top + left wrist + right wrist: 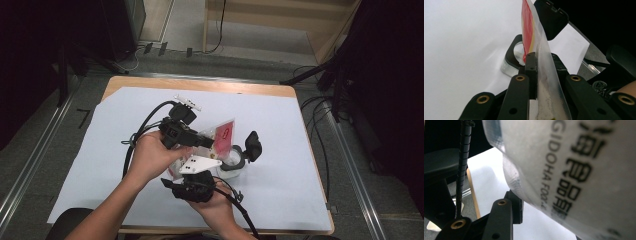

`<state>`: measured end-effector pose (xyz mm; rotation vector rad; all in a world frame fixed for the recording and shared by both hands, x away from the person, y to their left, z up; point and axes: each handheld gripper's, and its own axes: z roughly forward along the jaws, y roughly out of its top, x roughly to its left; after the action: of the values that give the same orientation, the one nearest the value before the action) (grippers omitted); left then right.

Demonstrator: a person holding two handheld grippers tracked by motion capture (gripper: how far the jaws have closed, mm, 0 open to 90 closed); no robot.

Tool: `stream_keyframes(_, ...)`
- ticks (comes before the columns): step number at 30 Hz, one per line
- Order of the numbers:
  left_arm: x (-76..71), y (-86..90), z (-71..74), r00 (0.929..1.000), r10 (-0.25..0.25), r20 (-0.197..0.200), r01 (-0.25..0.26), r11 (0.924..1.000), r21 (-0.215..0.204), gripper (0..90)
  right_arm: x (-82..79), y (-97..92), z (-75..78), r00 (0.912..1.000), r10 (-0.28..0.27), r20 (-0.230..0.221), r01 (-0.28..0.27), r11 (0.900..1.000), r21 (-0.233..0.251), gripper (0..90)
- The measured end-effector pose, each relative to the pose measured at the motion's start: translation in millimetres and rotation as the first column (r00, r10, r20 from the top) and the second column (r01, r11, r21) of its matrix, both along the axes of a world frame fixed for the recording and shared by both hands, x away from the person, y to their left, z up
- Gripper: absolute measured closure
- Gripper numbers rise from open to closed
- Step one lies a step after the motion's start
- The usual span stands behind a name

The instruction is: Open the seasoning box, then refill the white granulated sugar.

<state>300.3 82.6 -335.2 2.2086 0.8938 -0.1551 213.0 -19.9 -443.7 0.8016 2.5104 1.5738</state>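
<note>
White sheeting [280, 165] covers the wooden table [210, 86], leaving a bare strip of wood along the far edge. Grey floor surrounds the table, with black cables [320, 120] trailing at the right and dark stands at both sides; pale wooden furniture stands beyond. Near the table's middle sits a clear container [231, 162] with a black rim, its black lid [253, 145] hinged open and upright. The left hand-held gripper [202, 140] has its jaws pressed together on a translucent pouch [541, 57] with a red printed panel, holding it edge-on just above the container mouth. The right hand-held gripper [192, 187] sits below, near the table's front edge; the pouch's printed face [574, 170] lies across its jaws, though whether they pinch it cannot be told. Both grippers crowd the container from the near side.
</note>
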Motion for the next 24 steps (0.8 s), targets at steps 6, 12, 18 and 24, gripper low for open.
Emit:
stream_keyframes(6, -0.1, 0.2, -0.3, 1.0000, 0.001, -0.003, -0.001, 1.0000, -0.002, 80.8, -0.4, 0.5, 0.2, 1.0000, 0.002, -0.004, -0.001, 1.0000, 0.001, 63.0)
stream_keyframes(12, 0.6, 0.5, -0.5, 1.0000, -0.004, -0.004, 0.004, 1.0000, -0.006, 80.6, -0.3, 0.2, 0.8, 1.0000, 0.004, -0.009, -0.004, 1.0000, 0.001, 62.9)
stream_keyframes(18, 1.0, 1.0, -0.9, 0.9999, 0.000, -0.011, 0.000, 0.9999, -0.012, 80.4, -0.6, 0.8, 1.0, 0.9999, 0.005, -0.013, -0.005, 1.0000, 0.002, 62.9)
stream_keyframes(24, 1.6, 1.5, -1.0, 0.9998, 0.004, -0.017, -0.005, 0.9999, -0.014, 80.3, -0.4, 0.9, 1.2, 0.9999, 0.004, -0.013, -0.004, 1.0000, 0.001, 62.9)
